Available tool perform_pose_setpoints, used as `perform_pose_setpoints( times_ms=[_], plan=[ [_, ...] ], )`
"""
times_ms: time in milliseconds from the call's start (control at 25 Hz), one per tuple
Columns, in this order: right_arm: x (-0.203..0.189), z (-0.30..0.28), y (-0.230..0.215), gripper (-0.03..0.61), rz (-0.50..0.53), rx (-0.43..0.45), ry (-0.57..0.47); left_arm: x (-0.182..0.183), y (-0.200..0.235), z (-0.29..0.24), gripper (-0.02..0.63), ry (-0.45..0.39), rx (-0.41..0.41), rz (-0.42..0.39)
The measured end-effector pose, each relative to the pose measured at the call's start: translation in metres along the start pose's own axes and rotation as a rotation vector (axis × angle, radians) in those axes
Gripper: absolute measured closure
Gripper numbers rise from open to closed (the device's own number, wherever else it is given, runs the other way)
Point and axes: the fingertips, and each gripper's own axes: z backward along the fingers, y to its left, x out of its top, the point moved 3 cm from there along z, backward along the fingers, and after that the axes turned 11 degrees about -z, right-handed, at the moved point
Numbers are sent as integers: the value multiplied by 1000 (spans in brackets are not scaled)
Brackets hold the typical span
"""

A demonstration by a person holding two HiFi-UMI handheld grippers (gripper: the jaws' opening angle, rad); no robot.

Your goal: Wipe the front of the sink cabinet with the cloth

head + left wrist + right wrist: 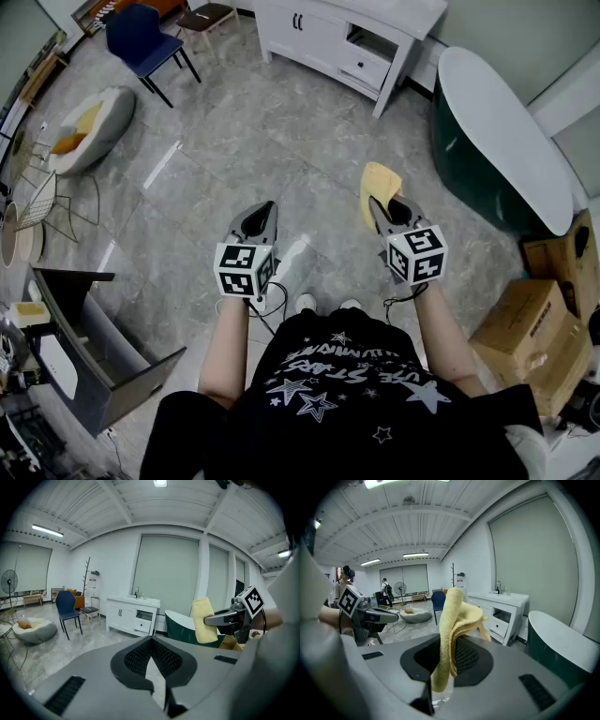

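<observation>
Cabinet (330,39) back is cut off by the head view's top edge; contents of its open bay are too dark to tell. Cloth (451,616) lower end is buried between the right gripper (449,654) jaws.

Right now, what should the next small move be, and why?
Probably carry the right gripper forward toward the white sink cabinet: it is shut on the yellow cloth, while the cabinet stands across the floor, apart from it.
</observation>
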Motion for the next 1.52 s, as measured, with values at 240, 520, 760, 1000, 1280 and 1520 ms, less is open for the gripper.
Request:
perform_pose_setpoints(
  times_ms=[240,520,760,1000,1280,1520],
  plan=[
    [2,-11,5,520,-4,-6,0,2,4,0,598,-1,-19,4],
    [0,-38,30,520,-14,1,-5,-13,32,10,597,13,-19,21],
    [9,-64,39,520,-5,20,-28,-5,55,4,597,1,-5,0],
    [28,-114,16,518,-1,34,-41,-3,84,-26,597,19,32,-4],
    [60,-222,-40,518,-58,62,-14,13,142,-102,597,63,84,-7],
    [115,-331,-97,517,-73,82,22,48,204,-205,597,100,98,4]
  ],
)
